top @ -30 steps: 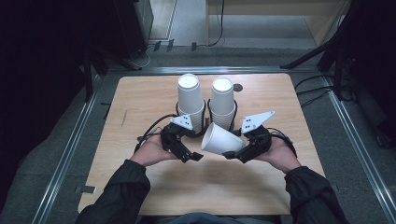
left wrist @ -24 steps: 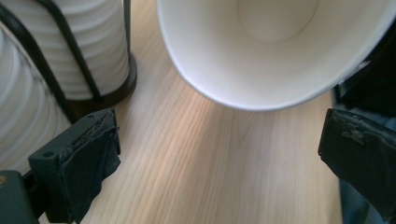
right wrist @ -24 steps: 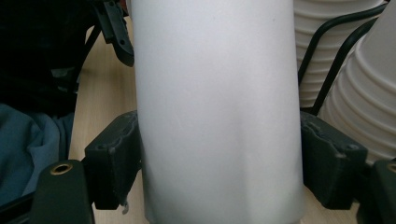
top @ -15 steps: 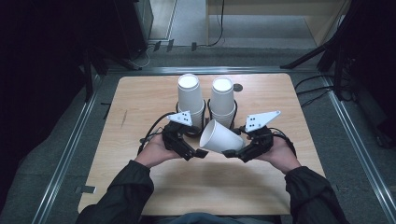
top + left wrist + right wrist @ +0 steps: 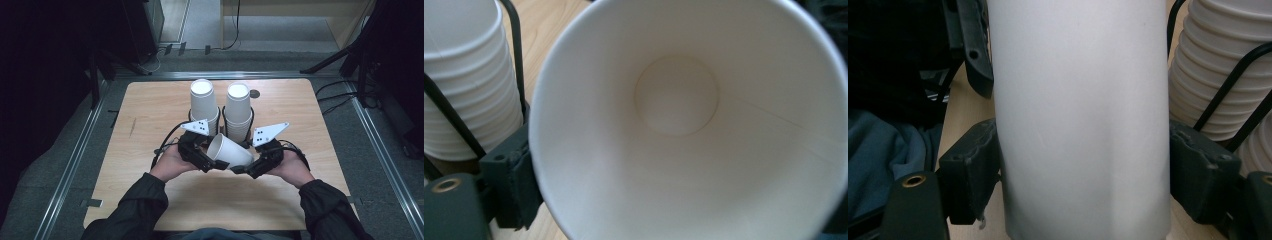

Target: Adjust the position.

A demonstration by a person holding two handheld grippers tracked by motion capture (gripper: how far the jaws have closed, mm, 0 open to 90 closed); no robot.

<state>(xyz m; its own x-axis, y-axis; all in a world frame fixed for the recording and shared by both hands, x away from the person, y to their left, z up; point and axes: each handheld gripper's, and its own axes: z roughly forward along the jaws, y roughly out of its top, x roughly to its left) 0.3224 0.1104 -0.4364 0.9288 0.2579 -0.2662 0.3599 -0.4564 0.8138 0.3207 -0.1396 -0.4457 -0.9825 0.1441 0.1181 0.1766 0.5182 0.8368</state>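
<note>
The right gripper pinches the paper cup; the left gripper, jaws just closing, could squash its rim.

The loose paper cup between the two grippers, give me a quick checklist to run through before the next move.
1. Right gripper clamped on the paper cup: ok, both pads press its wall.
2. Left gripper holding the rim: cannot tell; its jaws have just been closing, one pad sits outside the rim.
3. Cup wall undented: not ok, slight flattening between the right pads.
4. Cup empty: ok, its inside is bare.
5. Two cup stacks upright in their wire holders: ok.
</note>
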